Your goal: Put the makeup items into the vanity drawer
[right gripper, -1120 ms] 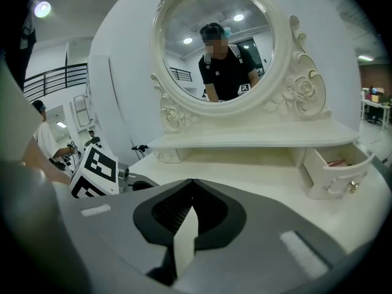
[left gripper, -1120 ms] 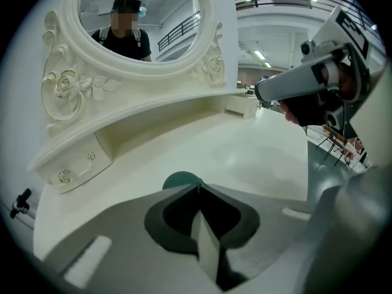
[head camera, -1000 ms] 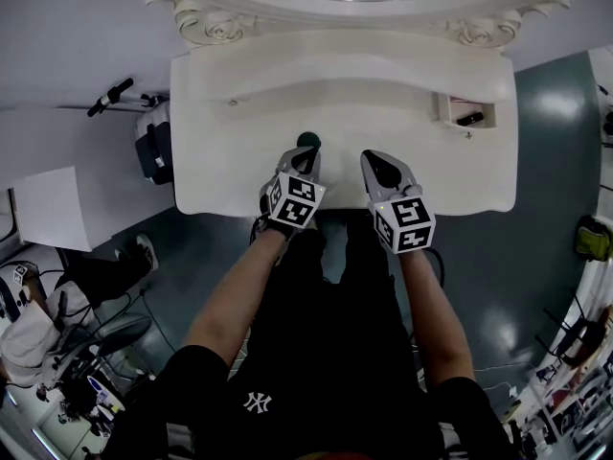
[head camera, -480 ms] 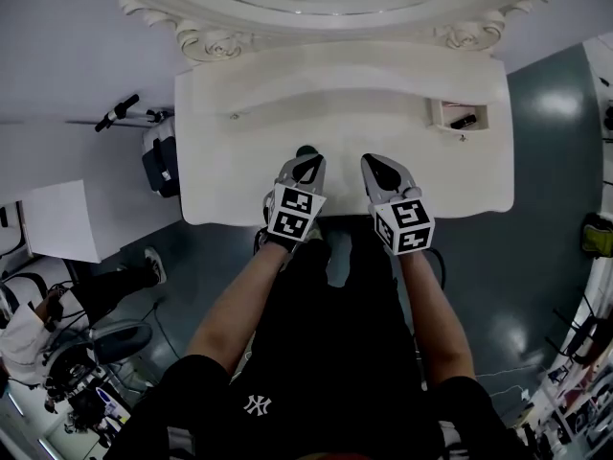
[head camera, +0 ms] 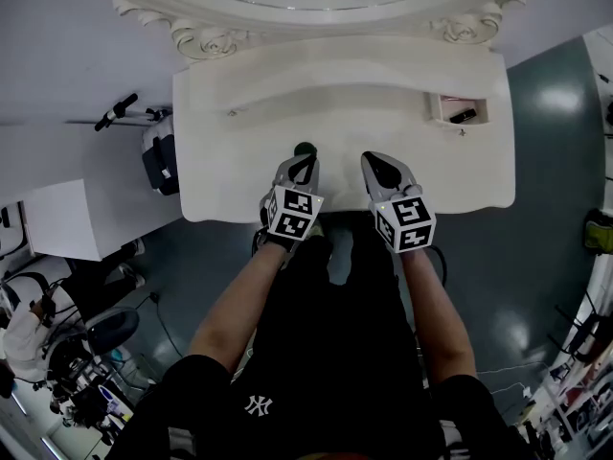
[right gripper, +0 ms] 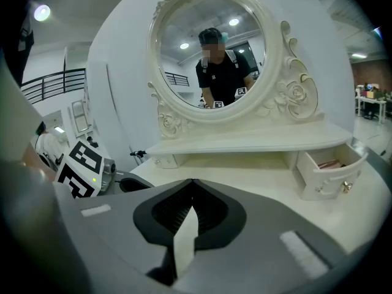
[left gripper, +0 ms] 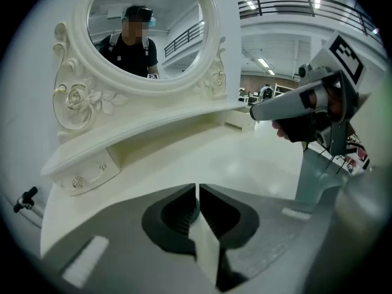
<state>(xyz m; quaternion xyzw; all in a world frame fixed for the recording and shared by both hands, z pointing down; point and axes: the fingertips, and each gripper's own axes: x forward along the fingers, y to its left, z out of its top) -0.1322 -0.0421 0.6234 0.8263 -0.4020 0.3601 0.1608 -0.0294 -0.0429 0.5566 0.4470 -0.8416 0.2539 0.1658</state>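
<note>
Left claw (head camera: 305, 163) and right claw (head camera: 377, 163), both pinched together and empty, are hovering at the front edge of the glossy white painted bench (head camera: 230, 161), and probably need widening before any grasp.

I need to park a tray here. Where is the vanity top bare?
Bare: the tabletop left of the left gripper up to the shelf, and right of the right gripper in front of the open drawer. Crowded: front middle, both grippers.

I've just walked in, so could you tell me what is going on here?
A person holds two grippers over the front of the vanity. The left gripper and the right gripper are both shut and empty. The small drawer at the right is open, with a dark item inside. Nothing is being carried at this moment.
</note>
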